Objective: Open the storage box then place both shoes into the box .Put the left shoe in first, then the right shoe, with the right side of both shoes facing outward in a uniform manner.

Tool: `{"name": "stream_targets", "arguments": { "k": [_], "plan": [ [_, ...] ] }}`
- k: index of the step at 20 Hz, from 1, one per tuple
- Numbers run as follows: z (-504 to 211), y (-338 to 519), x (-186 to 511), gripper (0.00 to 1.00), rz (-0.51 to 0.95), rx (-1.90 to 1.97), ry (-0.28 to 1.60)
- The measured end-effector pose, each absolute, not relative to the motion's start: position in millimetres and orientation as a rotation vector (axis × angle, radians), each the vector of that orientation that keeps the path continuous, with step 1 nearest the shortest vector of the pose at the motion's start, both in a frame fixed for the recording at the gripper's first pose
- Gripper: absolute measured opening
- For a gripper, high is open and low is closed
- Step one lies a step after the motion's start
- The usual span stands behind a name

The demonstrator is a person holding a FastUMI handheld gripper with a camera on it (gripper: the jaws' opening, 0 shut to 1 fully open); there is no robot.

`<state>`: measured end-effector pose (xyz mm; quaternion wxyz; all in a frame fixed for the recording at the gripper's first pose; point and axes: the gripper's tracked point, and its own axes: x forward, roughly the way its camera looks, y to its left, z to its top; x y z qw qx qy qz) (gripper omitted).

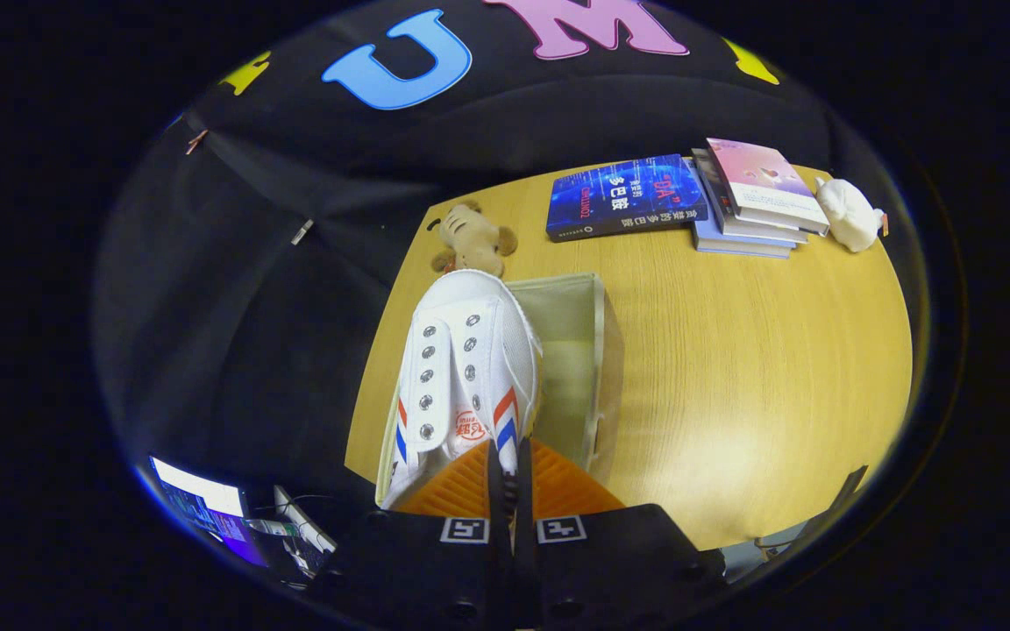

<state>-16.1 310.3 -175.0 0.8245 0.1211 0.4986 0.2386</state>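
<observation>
White canvas fills the space just ahead of the gripper (510, 480): a shoe (468, 368) with red and blue side stripes hangs toe-forward, its heel collar pinched between the jaws, which stand nearly closed on that thin edge. It hovers over the left part of the open storage box (597, 350), a pale fabric bin whose interior beside the shoe looks empty — so this is probably the first shoe going in, though which foot it is cannot be told from here.

To do the step well, I would lower the shoe straight down along the box's left wall, keeping it level so the toe does not catch the far rim, and leave the free half for its partner. The grip is on soft fabric — a slow descent would guard against it slipping or twisting.

The wooden surface (733, 368) also carries a plush toy (474, 238) beyond the box, a blue book (626, 197), a small stack of books (755, 202) and a white figurine (849, 215) at the far right. Black cloth walls the booth; a lit screen (202, 508) glows low at the left.
</observation>
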Motion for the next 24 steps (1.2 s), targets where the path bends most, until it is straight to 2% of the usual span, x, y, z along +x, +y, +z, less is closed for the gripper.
{"name": "stream_targets", "arguments": {
  "k": [6,8,9,10,13,16,24],
  "plan": [
    [-208,310,-17,0.06,0.402,0.112,1.094],
    [-213,313,-18,0.09,0.398,0.1,1.101],
    [-213,317,-18,0.14,0.405,0.107,1.097],
    [-209,323,-19,0.24,0.425,0.121,1.092],
    [-179,338,-12,0.35,0.506,0.147,1.004],
    [-161,322,0,1.0,0.51,0.091,0.904],
    [-109,240,26,0.99,0.407,0.133,0.717]
  ]
}}
